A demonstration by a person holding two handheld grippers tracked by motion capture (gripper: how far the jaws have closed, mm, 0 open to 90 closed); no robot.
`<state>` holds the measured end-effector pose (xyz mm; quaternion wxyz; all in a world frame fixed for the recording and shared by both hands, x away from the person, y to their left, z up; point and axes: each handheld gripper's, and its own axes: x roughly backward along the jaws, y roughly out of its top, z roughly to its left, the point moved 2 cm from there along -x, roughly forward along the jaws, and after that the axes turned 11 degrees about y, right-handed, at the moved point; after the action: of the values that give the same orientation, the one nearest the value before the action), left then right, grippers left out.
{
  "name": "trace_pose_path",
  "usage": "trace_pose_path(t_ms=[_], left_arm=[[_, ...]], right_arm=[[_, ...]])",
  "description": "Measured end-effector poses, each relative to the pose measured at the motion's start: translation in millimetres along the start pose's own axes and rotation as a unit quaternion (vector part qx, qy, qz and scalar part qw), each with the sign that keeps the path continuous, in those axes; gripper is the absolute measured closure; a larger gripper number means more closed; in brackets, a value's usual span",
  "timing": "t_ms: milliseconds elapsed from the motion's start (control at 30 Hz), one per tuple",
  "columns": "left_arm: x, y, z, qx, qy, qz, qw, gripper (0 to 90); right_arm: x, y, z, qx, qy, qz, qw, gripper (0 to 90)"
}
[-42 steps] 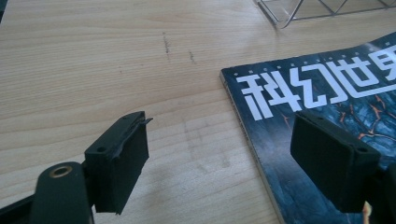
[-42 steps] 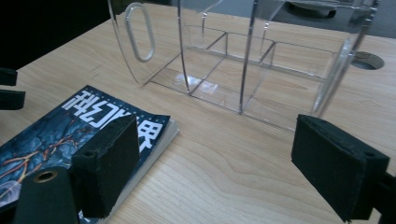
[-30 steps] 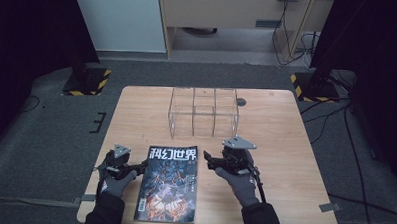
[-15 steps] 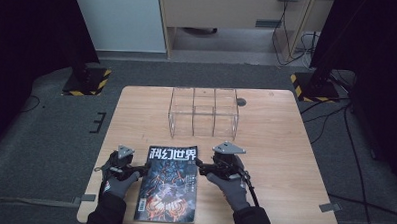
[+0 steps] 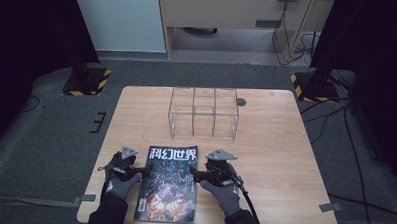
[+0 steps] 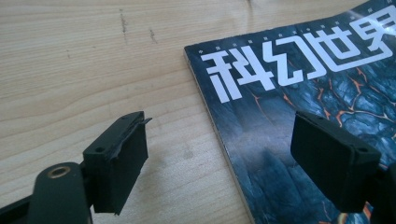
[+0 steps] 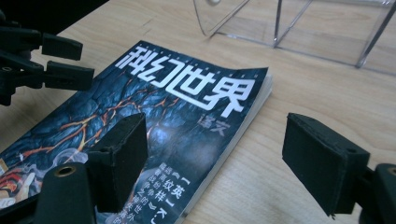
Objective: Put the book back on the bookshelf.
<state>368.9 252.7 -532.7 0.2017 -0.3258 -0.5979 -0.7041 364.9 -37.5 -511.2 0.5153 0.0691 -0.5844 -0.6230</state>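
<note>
A dark magazine (image 5: 168, 186) with white Chinese title letters lies flat near the table's front edge. My left gripper (image 5: 145, 169) sits at its left edge. In the left gripper view its jaws stand open astride that edge (image 6: 219, 158), one over bare wood and one over the cover (image 6: 289, 84). My right gripper (image 5: 192, 175) is at the magazine's right edge. Its jaws (image 7: 215, 158) have just been closing a little but stay wide open, with the magazine's edge (image 7: 187, 116) between them and neither pad pressing on it. The left gripper (image 7: 56, 60) shows beyond the cover.
A clear acrylic rack (image 5: 203, 112) with three compartments stands mid-table behind the magazine, seen also in the right gripper view (image 7: 289, 23). A small dark round grommet (image 5: 241, 101) lies beside it. The wooden table (image 5: 285, 145) has bare room to the right.
My right gripper has come down and leftwards to the magazine's right edge. The left gripper and the magazine have stayed where they were.
</note>
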Motion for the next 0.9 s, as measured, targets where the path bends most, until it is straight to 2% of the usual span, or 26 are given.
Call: trace_pose_path(t_ms=[400,900], left_arm=[[-2.8,-1.3,-4.0,-0.009,-0.005,0.006,0.9999,18.5],[-4.7,-3.3,-6.4,-0.01,-0.008,0.014,0.9998,20.6]], right_arm=[[-15.7,-14.5,7.1,-0.024,0.016,0.02,0.9994,26.4],[-30.1,-25.0,12.1,-0.04,0.026,0.041,0.998,29.2]])
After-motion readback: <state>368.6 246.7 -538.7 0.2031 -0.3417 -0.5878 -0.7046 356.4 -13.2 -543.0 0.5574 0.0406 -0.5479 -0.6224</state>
